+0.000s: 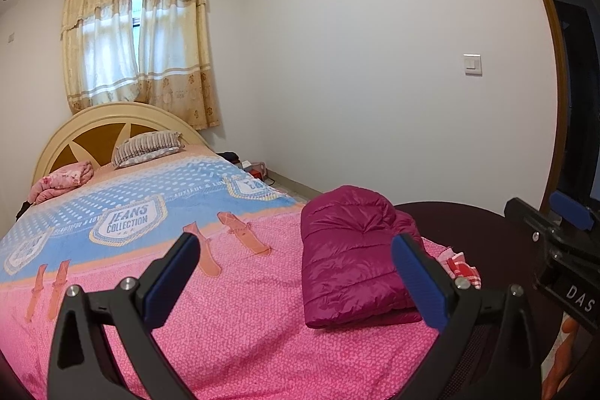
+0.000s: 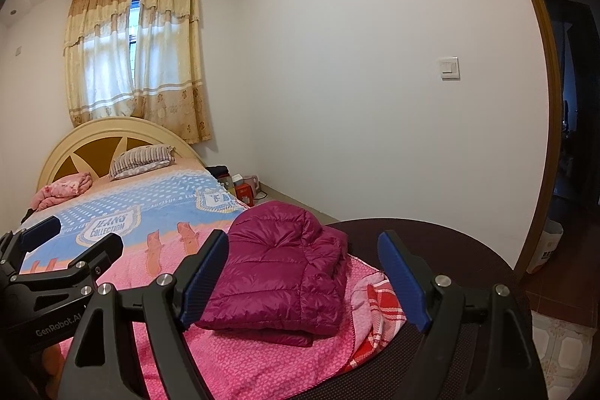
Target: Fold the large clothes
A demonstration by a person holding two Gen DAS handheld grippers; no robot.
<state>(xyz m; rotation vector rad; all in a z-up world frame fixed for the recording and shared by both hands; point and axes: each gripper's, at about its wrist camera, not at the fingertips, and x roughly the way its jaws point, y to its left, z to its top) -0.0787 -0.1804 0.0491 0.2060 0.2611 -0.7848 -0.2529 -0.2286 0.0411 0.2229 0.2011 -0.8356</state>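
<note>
You hold both tools above the foot of the bed point(image 1: 232, 306), and neither one has anything in it. Your left gripper point(image 1: 296, 272) stands wide open, its blue pads point(image 1: 170, 283) well apart, with only the pink bedspread showing between them; its right finger passes in front of the near edge of the jacket, but I cannot see that it touches the cloth. Your right gripper point(image 2: 303, 272) is also wide open and empty, and through its gap you look directly at the magenta puffer jacket point(image 2: 277, 272). The jacket lies on the pink bedspread at the corner of the bed, beside the dark round table point(image 2: 468, 250), and partly over a red checked cloth point(image 2: 378, 306). It is already a compact, thick packet with layers stacked on each other, so I judge that the folding of this piece is finished or very near to finished, and you are in the pause after letting it go. If you want one more fold, the next move asks you to bring both grippers lower and forward to the near edge, close them on the thick padded layers, and lift together. This shiny fabric is probably slippery and springy, so take all the layers firmly. Otherwise, you may leave it and look for the next garment.
</note>
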